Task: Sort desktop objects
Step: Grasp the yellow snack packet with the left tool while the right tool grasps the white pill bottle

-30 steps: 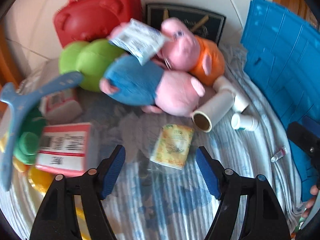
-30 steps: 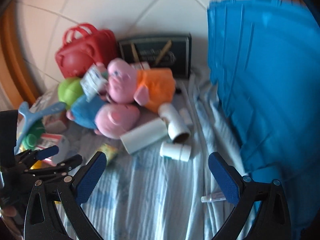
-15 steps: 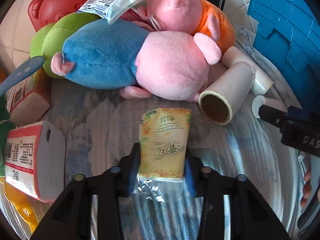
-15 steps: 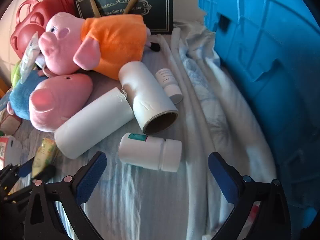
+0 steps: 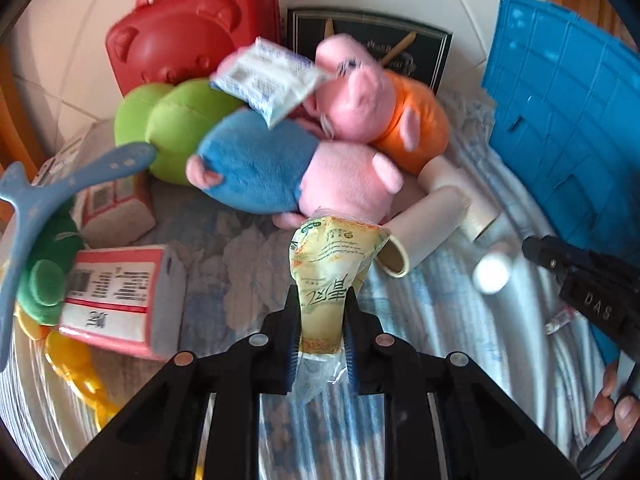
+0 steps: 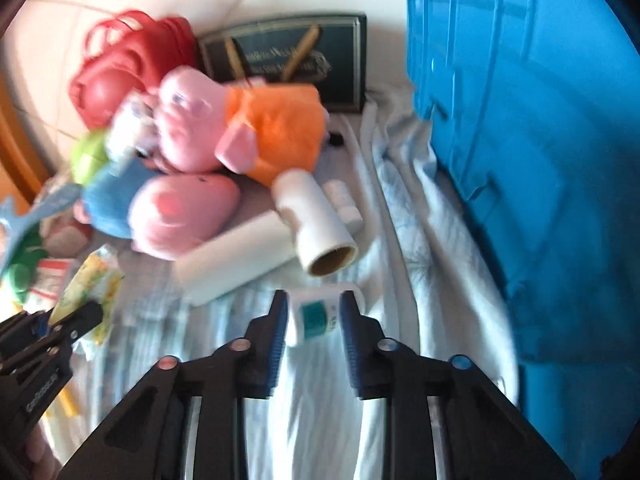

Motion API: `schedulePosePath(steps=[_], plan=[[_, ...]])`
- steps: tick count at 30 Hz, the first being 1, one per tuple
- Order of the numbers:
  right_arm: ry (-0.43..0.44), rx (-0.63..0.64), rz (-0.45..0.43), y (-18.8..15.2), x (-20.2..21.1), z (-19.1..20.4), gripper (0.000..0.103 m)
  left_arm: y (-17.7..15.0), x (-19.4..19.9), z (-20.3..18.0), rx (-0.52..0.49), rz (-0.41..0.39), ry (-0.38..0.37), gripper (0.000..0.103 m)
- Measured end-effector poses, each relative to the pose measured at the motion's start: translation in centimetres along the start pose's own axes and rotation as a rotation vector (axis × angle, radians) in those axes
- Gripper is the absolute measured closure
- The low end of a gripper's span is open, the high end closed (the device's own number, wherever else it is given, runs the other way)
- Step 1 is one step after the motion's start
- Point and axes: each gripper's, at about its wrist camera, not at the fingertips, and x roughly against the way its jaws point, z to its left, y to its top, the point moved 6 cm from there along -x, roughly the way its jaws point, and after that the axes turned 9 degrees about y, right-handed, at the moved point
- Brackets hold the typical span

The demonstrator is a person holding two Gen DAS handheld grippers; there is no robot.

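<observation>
A: A change from a second ago: the left gripper (image 5: pixel 321 334), then spread wide over the cloth, is now clamped on the yellow packet (image 5: pixel 334 264), which is lifted clear of the pale blue striped cloth (image 5: pixel 432 320).

B: And the right gripper (image 6: pixel 313 326), wide apart before, is now closed on the white bottle (image 6: pixel 316 312), a smooth plastic cylinder with a green label band, held just above the cloth.

A: The packet is seen as crinkled film, printed yellow with a clear tail, pinched at its narrow waist.

B: Behind it, two soft plush pigs (image 5: pixel 312 168) are piled beside two cardboard-cored paper rolls (image 6: pixel 320 224); a ribbed blue plastic bin (image 6: pixel 520 140) is seen at the right.
</observation>
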Motion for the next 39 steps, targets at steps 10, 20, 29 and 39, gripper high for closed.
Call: schedulePosePath(steps=[10,20,29,39], plan=[[0.061,0.034,0.025,-3.6,2.6,0.2,0.035,-2.6,3.2,0.1,-0.004,-0.022,0.033,0.085],[0.077,0.043,0.067,-3.2,-1.5,0.4,0.035,-3.6,-1.3,0.9,0.011,0.070,0.076,0.085],[0.009,-0.038,0.142,-2.6,-7.3,-0.8,0.062,-1.4,-3.4,0.9,0.015,0.082,0.057,0.085],[0.035,0.006,-0.015,-1.5,1.1,1.8,0.070,0.7,3.3,0.1,0.034,-0.054,0.016,0.085]])
